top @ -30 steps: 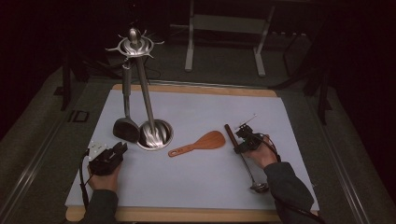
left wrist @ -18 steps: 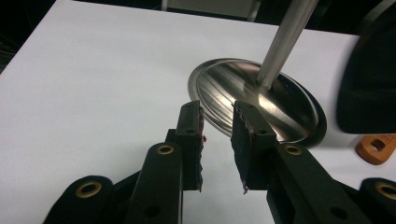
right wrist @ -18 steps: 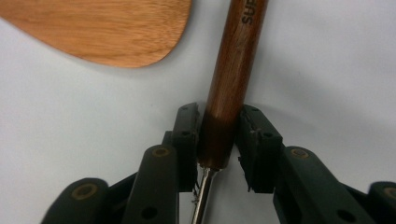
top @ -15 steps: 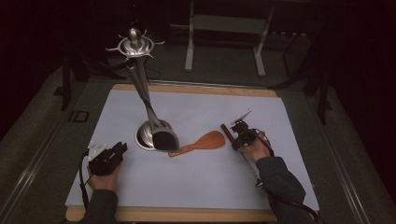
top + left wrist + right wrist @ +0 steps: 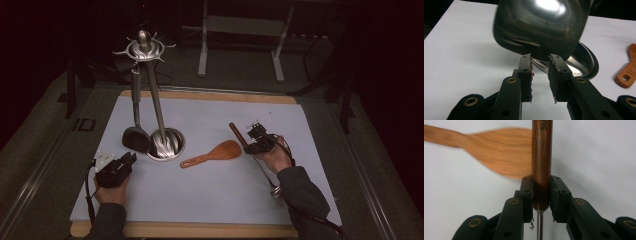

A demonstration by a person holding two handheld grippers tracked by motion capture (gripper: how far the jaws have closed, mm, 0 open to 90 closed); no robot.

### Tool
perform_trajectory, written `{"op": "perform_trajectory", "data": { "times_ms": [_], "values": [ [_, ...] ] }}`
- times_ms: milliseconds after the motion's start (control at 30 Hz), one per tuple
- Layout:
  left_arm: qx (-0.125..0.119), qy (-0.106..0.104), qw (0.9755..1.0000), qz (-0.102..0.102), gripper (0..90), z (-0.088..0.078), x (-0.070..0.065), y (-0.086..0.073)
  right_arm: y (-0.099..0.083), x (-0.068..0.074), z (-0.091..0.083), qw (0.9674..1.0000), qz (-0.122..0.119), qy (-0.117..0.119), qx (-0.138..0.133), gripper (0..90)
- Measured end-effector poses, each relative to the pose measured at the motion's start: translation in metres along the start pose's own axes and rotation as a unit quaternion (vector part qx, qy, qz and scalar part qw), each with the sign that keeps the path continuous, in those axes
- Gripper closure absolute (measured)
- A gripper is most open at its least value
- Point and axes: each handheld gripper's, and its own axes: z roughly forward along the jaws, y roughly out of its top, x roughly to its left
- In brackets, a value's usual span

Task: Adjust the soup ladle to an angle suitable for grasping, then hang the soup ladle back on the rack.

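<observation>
Wooden-handled utensil [image 5: 542, 157] clamped in right gripper [image 5: 258, 141] beside wooden spatula [image 5: 212, 154]; off-centre hold risks swing, slip. Left gripper [image 5: 540, 75] narrowly parted, empty.

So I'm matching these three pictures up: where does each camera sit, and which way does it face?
High view: above the person's table edge, looking forward and down; both forearms, left gripper, right gripper.
Left gripper view: rides that gripper, jaws apart, facing the hanging ladle.
Right gripper view: looks along jaws clamping the wooden-handled utensil.
Shared: wooden spatula shows in all three.
</observation>
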Motion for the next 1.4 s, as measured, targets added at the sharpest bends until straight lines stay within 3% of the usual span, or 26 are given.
{"op": "perform_trajectory", "data": {
  "times_ms": [367, 500, 667, 867, 1000, 1133, 1400],
  "values": [
    [-0.001, -0.001, 1.0, 0.0, 73.0, 0.0, 0.0, 0.0, 0.012, 0.021, -0.019, 0.9957, -0.05, 0.039, -0.067, 74.0],
    [-0.001, -0.001, 1.0, 0.0, 73.0, 0.0, 0.0, 0.0, 0.014, 0.026, -0.023, 0.9927, -0.064, 0.048, -0.09, 74.0],
    [-0.001, -0.001, 1.0, 0.0, 73.0, 0.0, 0.0, 0.0, 0.017, 0.034, -0.028, 0.9864, -0.082, 0.062, -0.128, 74.0],
    [-0.001, -0.001, 1.0, -0.001, 72.9, 0.0, 0.0, 0.0, 0.019, 0.044, -0.035, 0.974, -0.109, 0.08, -0.182, 74.0],
    [-0.002, 0.0, 1.0, -0.001, 72.9, -0.001, 0.0, 0.0, 0.02, 0.053, -0.039, 0.9619, -0.13, 0.089, -0.223, 74.0],
    [-0.002, 0.0, 1.0, -0.001, 72.9, -0.001, 0.0, 0.0, 0.022, 0.061, -0.044, 0.9523, -0.145, 0.093, -0.252, 74.0],
    [-0.001, -0.001, 1.0, -0.001, 72.8, -0.001, 0.001, 0.0, 0.033, 0.078, -0.05, 0.9426, -0.155, 0.092, -0.281, 74.1]
  ]
}}
